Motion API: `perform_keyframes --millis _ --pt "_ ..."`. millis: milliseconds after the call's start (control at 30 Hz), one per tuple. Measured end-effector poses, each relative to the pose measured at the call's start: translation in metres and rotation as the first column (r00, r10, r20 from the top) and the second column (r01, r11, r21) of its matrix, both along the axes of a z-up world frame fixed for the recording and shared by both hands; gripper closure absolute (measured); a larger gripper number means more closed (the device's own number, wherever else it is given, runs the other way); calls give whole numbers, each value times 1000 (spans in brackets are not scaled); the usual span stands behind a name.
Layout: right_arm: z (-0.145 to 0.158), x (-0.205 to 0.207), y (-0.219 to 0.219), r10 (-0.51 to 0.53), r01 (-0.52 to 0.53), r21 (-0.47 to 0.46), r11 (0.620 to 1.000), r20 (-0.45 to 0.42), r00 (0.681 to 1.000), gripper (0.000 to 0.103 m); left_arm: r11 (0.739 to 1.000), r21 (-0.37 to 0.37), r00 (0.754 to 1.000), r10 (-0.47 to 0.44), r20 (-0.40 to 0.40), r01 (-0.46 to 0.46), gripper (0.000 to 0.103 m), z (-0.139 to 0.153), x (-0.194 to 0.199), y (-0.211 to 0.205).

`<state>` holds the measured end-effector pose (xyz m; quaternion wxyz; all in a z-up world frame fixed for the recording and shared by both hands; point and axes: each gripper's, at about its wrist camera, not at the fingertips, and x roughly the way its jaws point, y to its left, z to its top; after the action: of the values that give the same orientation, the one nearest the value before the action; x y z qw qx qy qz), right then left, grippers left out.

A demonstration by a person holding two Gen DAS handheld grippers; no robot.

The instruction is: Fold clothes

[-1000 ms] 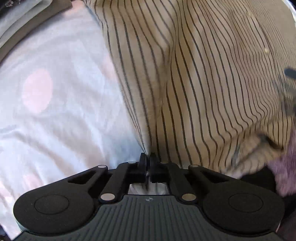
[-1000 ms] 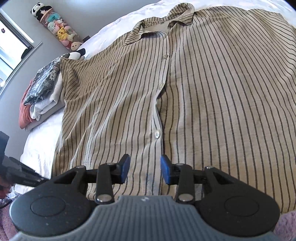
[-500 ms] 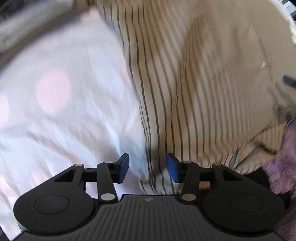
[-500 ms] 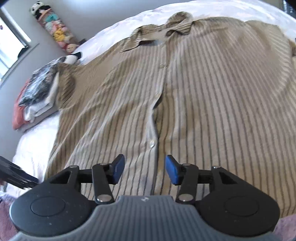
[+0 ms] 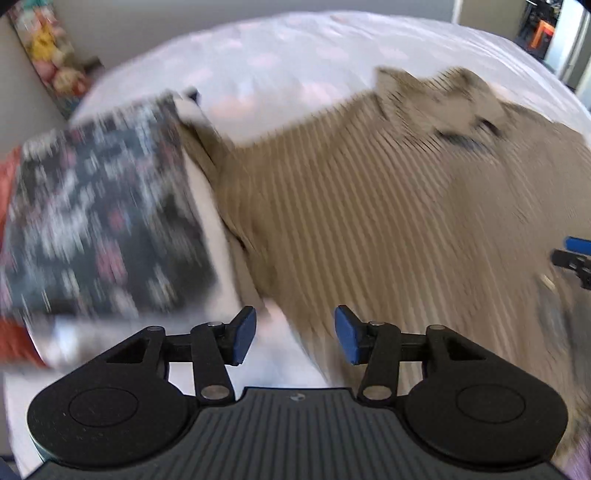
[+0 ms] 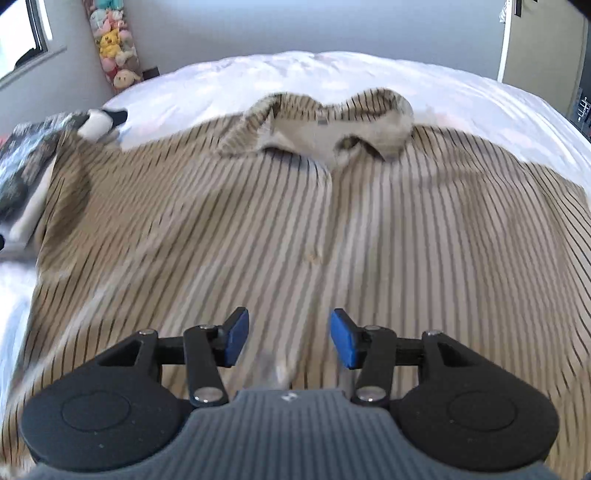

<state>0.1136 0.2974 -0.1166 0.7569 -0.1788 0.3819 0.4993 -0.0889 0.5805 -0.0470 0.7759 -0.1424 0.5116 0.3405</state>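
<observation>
A beige shirt with thin dark stripes (image 6: 258, 229) lies spread flat, front up, on the white bed (image 6: 332, 70), its collar (image 6: 321, 125) at the far end. My right gripper (image 6: 288, 338) hovers open over the shirt's button line near the hem, with nothing between its blue pads. In the blurred left wrist view, my left gripper (image 5: 291, 334) hangs above the shirt (image 5: 388, 221) at its left side edge. Its jaws are opening and nothing is between them. A fingertip of the right gripper (image 5: 576, 254) shows at the right border.
A stack of folded clothes (image 5: 99, 221), a dark patterned piece on top, sits on the bed against the shirt's left sleeve. Plush toys (image 6: 110, 40) hang in the far left corner by a window (image 6: 22, 33). A doorway (image 5: 546, 33) is at the far right.
My left gripper let go of the shirt's edge, opened, lifted and tilted up, bringing the folded stack into view. My right gripper opened wider and shifted right, so it now faces the collar.
</observation>
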Motion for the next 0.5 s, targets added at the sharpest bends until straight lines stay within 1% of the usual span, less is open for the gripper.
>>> perform_keyframes --millis 67,133,233,333,400,467,500 --pt "-3 7 13 1 -2 40 999 17 1000 50 999 38 999 35 21 -36 55 -2 9 14" --pt "-11 11 18 -7 4 67 998 40 999 50 996 49 996 67 55 -70 53 -4 14 35" --pt "-26 19 20 -21 18 61 998 41 999 50 990 66 990 124 65 -128 53 -8 29 66" --pt "-34 27 22 -35 35 66 997 4 999 50 981 30 978 187 95 -191 53 -13 35 93" --pt "-37 31 23 -42 43 72 997 -16 999 50 971 -3 964 238 116 -239 53 -17 36 106" --pt "-40 32 25 -43 45 70 997 -25 999 50 958 -14 951 287 118 -287 53 -23 36 116" --pt "-42 33 26 -42 44 67 997 -27 999 50 951 -9 944 307 117 -308 57 -26 36 120"
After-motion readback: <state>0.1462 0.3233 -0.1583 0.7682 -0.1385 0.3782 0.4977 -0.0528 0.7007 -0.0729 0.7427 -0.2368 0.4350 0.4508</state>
